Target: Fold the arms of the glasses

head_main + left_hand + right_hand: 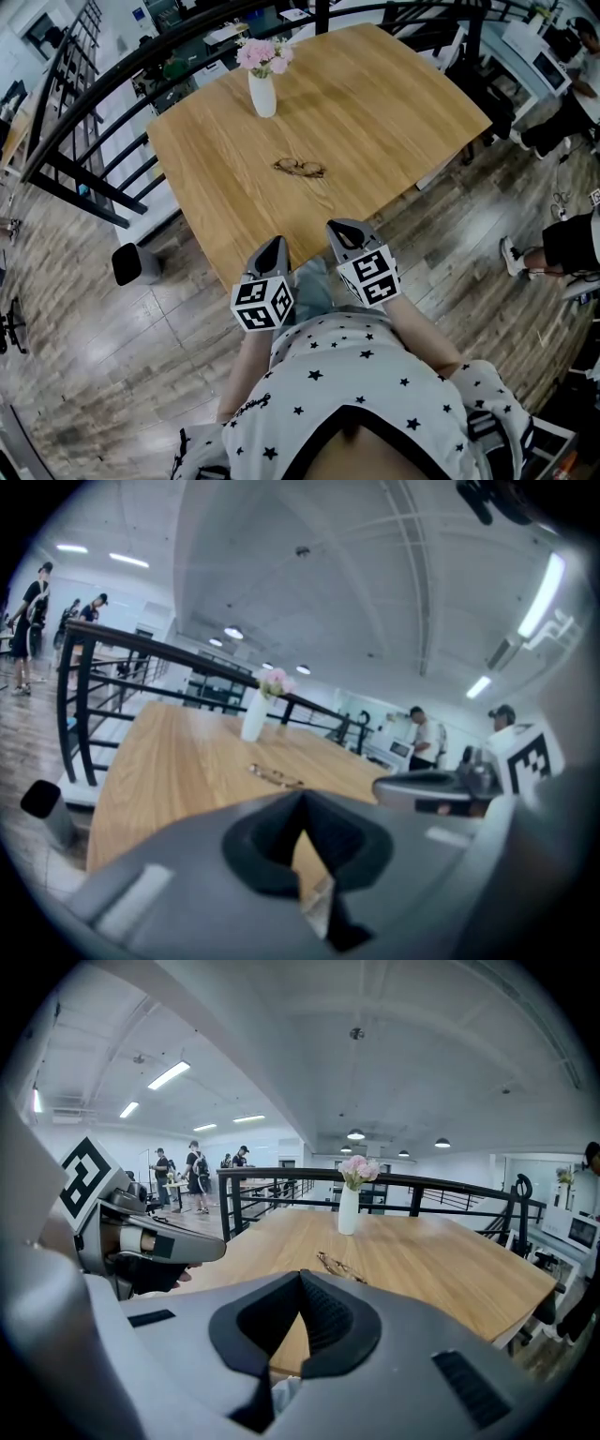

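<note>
Head view, near to far: a star-printed shirt (356, 394) fills the lower frame, and both forearms reach from it toward the nearest edge of a pale wooden table (394, 103). The left gripper (277, 242) and the right gripper (339, 228) lie side by side over that edge, apart from each other, each carrying its marker cube behind the jaws (left cube (262, 302), right cube (369, 275)). In the left gripper view, the left gripper (302, 797) has its jaws together at the tips with nothing between them, and the right gripper (422, 785) shows at the right of the frame. In the right gripper view, the right gripper (300, 1275) likewise has its jaws closed and empty, with the left gripper (187, 1246) at the left. Beyond both grippers and well apart from them, the glasses (299, 169) lie flat near the middle of the table, touched by neither gripper; they also show in both gripper views (275, 776) (339, 1267), though too small to tell how the arms are set. Farther on, near the far edge, a white vase (263, 94) stands upright holding pink flowers (263, 53). A black railing (94, 84) runs past the table's far and left sides.
</note>
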Tool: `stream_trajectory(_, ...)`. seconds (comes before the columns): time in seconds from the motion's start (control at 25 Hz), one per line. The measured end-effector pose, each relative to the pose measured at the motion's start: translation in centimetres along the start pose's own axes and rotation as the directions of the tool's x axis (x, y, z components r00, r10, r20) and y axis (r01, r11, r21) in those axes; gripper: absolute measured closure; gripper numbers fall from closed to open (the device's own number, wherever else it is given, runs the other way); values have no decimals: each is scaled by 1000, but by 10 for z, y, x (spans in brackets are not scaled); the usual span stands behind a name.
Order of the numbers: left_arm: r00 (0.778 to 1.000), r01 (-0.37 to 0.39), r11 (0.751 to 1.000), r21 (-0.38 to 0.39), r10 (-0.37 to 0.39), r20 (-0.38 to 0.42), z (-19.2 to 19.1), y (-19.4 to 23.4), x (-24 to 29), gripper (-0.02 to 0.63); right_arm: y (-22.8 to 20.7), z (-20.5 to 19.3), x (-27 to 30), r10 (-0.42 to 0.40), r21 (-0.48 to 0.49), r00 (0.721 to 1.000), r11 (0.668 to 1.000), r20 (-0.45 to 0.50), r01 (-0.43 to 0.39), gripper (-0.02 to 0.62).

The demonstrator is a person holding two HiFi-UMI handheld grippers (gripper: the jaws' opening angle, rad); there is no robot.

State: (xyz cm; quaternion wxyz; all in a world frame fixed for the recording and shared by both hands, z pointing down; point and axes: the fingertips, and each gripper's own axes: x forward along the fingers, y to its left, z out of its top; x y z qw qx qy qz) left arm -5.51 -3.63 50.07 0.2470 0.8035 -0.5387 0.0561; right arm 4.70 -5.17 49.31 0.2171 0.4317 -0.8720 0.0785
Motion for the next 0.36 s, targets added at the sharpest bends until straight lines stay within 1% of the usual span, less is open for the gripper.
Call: stream_trajectory(0.36, 1000, 7, 1000, -5, -7, -2, -3, 0, 5, 598, -3, -3, 0, -14, -2, 1000, 1000, 0, 14, 580)
